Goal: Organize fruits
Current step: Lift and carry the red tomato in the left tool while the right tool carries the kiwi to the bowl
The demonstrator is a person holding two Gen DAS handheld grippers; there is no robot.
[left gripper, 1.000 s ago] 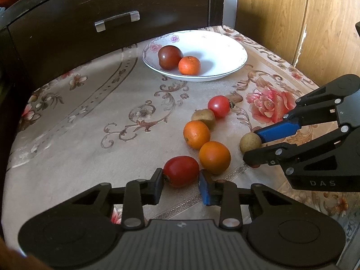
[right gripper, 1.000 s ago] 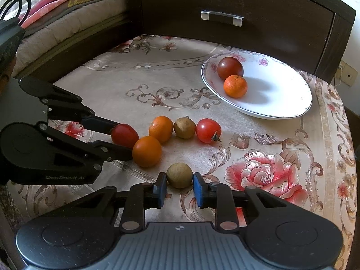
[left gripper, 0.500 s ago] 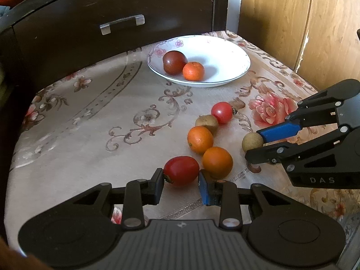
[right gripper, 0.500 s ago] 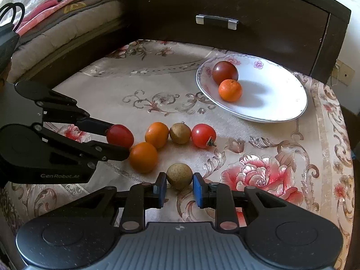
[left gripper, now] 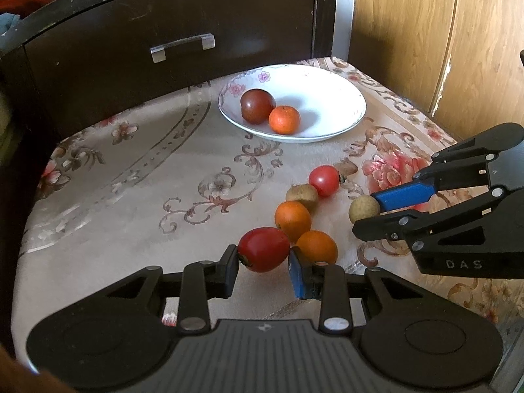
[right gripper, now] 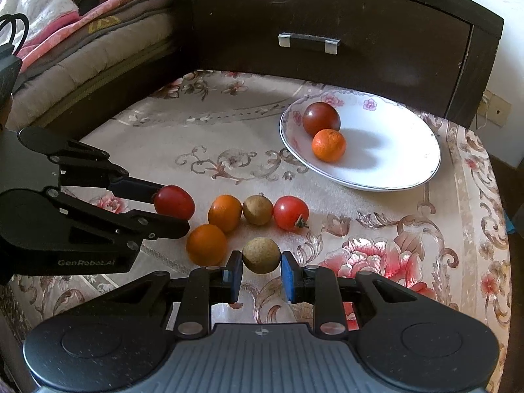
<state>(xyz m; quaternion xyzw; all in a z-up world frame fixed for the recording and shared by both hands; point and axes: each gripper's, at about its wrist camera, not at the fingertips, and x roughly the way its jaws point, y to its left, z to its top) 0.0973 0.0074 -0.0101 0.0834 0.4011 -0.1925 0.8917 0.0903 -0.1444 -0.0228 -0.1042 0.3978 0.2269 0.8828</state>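
Red tomato (left gripper: 263, 249) clamped between the left gripper (left gripper: 263, 270) fingers, now raised off the floral tablecloth (left gripper: 131, 177) compared with a second ago. Brown round fruit (right gripper: 261, 254) pinched in the right gripper (right gripper: 261, 273), likewise lifted. Left behind on the cloth: two oranges (right gripper: 206, 244), another brown fruit (right gripper: 257, 210), a small tomato (right gripper: 290, 213). White plate (right gripper: 393, 170) near the far edge, with a dark tomato (right gripper: 321, 119) and a mandarin (right gripper: 328, 145), its right half bare. Open cloth between row and plate.
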